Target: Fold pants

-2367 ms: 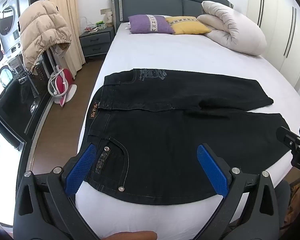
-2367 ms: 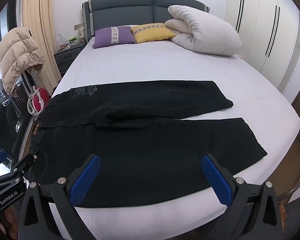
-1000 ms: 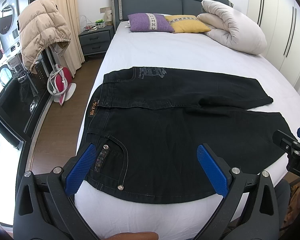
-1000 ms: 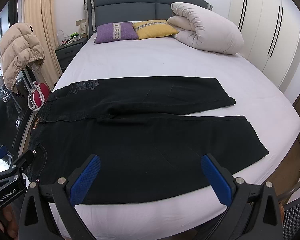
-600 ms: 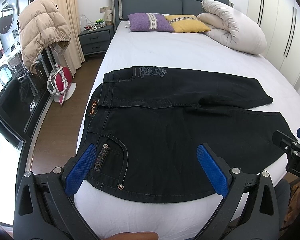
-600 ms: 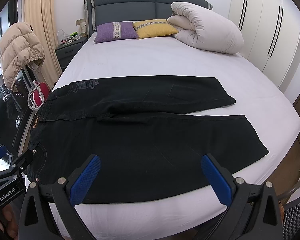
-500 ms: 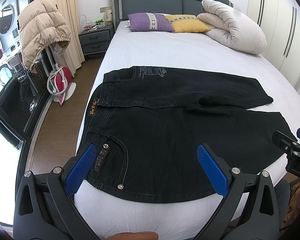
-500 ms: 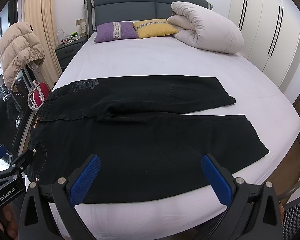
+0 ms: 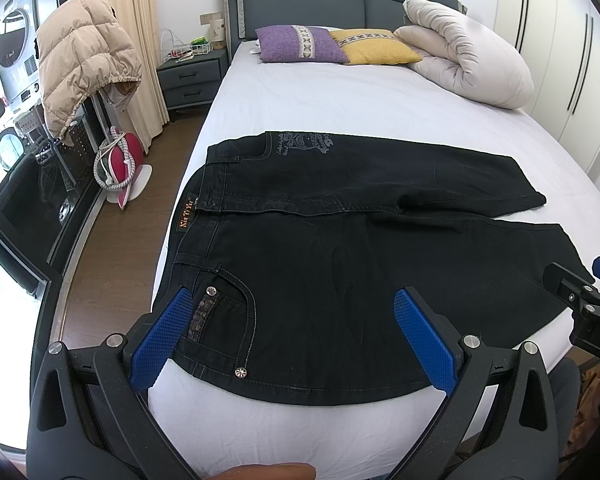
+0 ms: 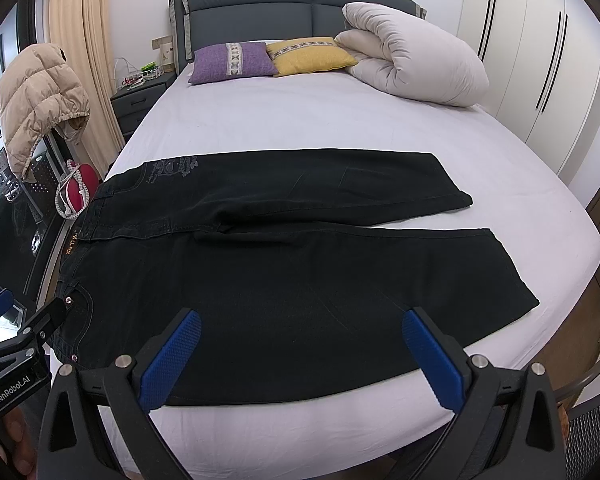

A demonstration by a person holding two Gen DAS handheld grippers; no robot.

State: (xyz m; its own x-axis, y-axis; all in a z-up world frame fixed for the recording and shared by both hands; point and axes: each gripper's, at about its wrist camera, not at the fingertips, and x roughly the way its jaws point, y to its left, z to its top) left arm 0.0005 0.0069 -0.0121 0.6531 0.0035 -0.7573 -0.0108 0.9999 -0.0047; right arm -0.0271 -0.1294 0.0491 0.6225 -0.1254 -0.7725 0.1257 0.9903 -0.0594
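Black jeans [image 9: 340, 248] lie flat across the foot of the white bed [image 9: 340, 96], waistband at the left, both legs running right and spread apart. They also show in the right wrist view [image 10: 284, 264]. My left gripper [image 9: 292, 332] is open and empty, held above the near edge by the front pocket. My right gripper [image 10: 300, 352] is open and empty, above the near leg's lower edge. Each gripper's tip shows at the side of the other's view.
A purple pillow [image 9: 300, 44], a yellow pillow [image 9: 376, 46] and a rolled duvet [image 9: 468, 64] lie at the headboard. A nightstand [image 9: 190, 80], a beige puffer jacket [image 9: 80, 64] on a rack and a red item [image 9: 120, 168] stand left of the bed. Wardrobes [image 10: 540, 72] line the right.
Both grippers have drawn back and risen slightly over the last seconds, then held almost still. The jeans have not moved.
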